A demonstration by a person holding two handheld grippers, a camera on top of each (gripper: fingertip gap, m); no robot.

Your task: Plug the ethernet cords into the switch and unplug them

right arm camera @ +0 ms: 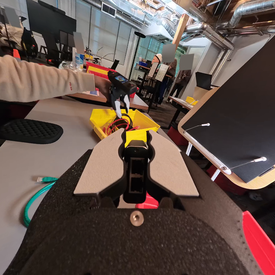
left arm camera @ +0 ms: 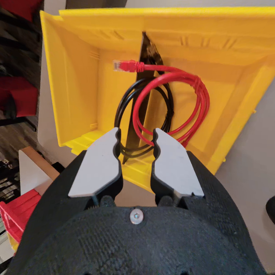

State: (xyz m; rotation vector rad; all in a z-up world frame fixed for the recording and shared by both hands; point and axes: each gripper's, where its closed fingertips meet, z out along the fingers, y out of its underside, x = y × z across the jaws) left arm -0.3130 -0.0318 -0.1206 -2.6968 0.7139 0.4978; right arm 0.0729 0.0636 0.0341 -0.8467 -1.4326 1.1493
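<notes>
Switch [right arm camera: 136, 171]: a small black box with two empty ports facing the camera, clamped between the two fingers of the right gripper [right arm camera: 135, 146], which is closed on its sides above the grey bench [right arm camera: 49, 160]. Beyond the switch stands a yellow bin [right arm camera: 142, 134] split by a dark divider [left arm camera: 142, 83]. Inside the bin lie a coiled red ethernet cord [left arm camera: 199, 95], its clear plug [left arm camera: 117, 67] raised toward the bin's left wall, and a coiled black ethernet cord [left arm camera: 123, 102] beneath it. The left gripper [left arm camera: 136, 137], fingers parted and holding nothing, hangs over the near edge of the bin, its tips on either side of the coils. A green ethernet cord [right arm camera: 34, 199] lies on the bench left of the switch, outside the bin. A black perforated pad [right arm camera: 29, 131] rests on the bench, left of the bin.
</notes>
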